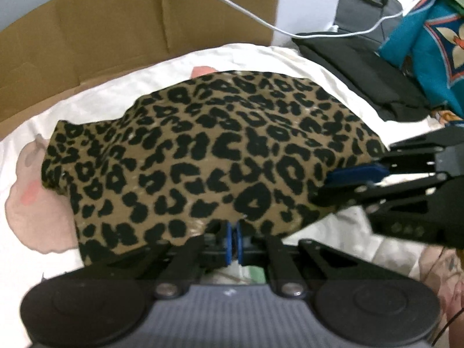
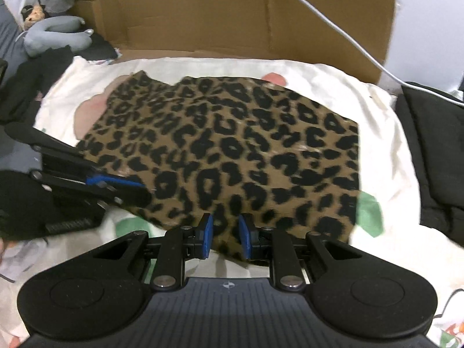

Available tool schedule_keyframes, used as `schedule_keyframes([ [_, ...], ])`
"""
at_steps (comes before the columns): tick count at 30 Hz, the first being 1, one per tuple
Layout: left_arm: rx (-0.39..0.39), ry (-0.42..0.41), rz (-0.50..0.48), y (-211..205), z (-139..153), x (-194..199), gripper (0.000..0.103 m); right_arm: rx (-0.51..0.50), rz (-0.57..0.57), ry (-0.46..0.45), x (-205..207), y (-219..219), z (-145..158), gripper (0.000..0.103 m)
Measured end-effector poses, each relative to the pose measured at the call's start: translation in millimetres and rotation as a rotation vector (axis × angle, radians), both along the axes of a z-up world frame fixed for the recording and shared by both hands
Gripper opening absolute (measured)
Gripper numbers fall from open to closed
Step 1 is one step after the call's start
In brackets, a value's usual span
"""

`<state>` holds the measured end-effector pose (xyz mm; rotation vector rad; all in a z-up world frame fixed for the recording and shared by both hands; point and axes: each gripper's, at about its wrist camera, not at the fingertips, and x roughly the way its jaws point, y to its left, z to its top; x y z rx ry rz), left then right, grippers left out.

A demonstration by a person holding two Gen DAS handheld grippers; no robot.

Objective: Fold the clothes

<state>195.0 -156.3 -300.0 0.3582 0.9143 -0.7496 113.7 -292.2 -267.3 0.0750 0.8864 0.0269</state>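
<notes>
No words or labels can be read anywhere. A leopard-print cloth (image 1: 208,150) is being shown, brown with black spots, lying folded on a white sheet (image 1: 87,110) with pink and green shapes. Its near edge is being pinched tight by the left gripper (image 1: 234,242), with the blue pads pressed together on it. The right gripper (image 2: 225,239) is being held partly open, and the cloth's near edge is lying between its blue pads, not squeezed. A brown cardboard box (image 2: 232,14) is being seen behind the sheet.
</notes>
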Motion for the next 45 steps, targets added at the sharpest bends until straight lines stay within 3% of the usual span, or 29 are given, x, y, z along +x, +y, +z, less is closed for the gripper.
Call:
schedule_keyframes([
  [14,0.079,-0.004,0.142,63,-2,30,0.003,-0.021,-0.101,0.018,-25,-43,4,0.026],
  [19,0.077,0.016,0.218,86,8,34,0.008,0.003,-0.167,0.031,-34,-55,7,0.027],
  [24,0.033,0.056,0.298,108,16,34,0.013,0.165,-0.246,0.014,-43,-70,14,0.027],
  [28,0.003,0.082,0.316,114,17,33,0.021,0.350,-0.319,0.052,-47,-81,0,0.032],
  [30,-0.010,0.095,0.322,116,17,34,0.023,0.380,-0.343,0.056,-48,-83,-7,0.037],
  [45,-0.022,0.131,0.323,119,9,36,0.032,0.624,-0.455,0.013,-49,-103,-20,0.044],
])
